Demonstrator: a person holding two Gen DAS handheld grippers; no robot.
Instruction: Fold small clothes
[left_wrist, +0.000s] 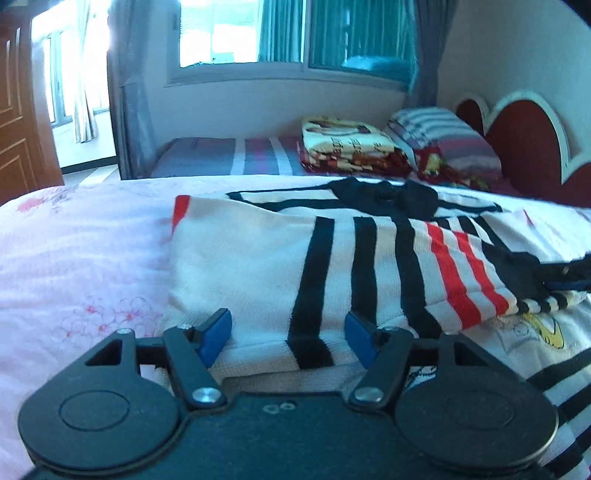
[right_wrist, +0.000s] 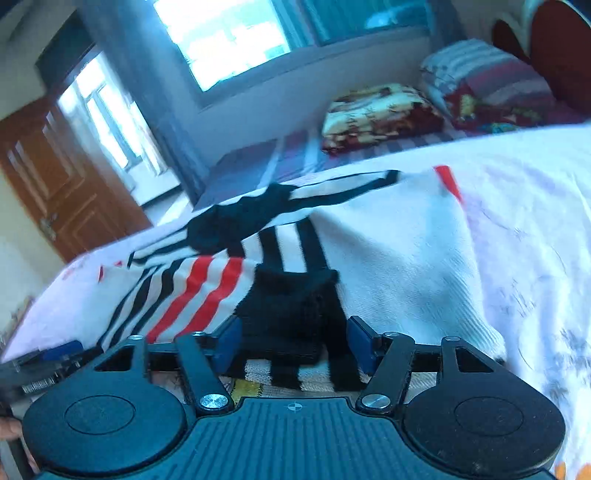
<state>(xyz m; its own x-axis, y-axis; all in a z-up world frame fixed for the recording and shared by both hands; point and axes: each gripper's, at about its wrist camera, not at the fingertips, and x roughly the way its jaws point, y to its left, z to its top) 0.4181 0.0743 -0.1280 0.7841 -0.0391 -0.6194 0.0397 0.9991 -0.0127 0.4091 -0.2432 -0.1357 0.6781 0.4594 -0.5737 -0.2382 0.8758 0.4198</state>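
Observation:
A small white knit sweater (left_wrist: 240, 258) with black and red stripes lies partly folded on the pink floral bedspread (left_wrist: 74, 258). Its black collar (left_wrist: 384, 195) shows at the far side. My left gripper (left_wrist: 289, 338) is open, its blue pads on either side of the sweater's near edge. In the right wrist view the same sweater (right_wrist: 399, 258) lies ahead, with a striped sleeve (right_wrist: 192, 291) folded across it. My right gripper (right_wrist: 293, 343) is open over the sleeve's black cuff (right_wrist: 291, 302). The right gripper's tip (left_wrist: 569, 277) shows at the right edge of the left view.
A folded patterned blanket (left_wrist: 347, 144) and striped pillows (left_wrist: 439, 133) lie on a second bed by the red headboard (left_wrist: 528, 147). A window (left_wrist: 280, 33) is behind, a wooden door (left_wrist: 22, 122) at left. The left gripper (right_wrist: 40, 365) shows at lower left of the right view.

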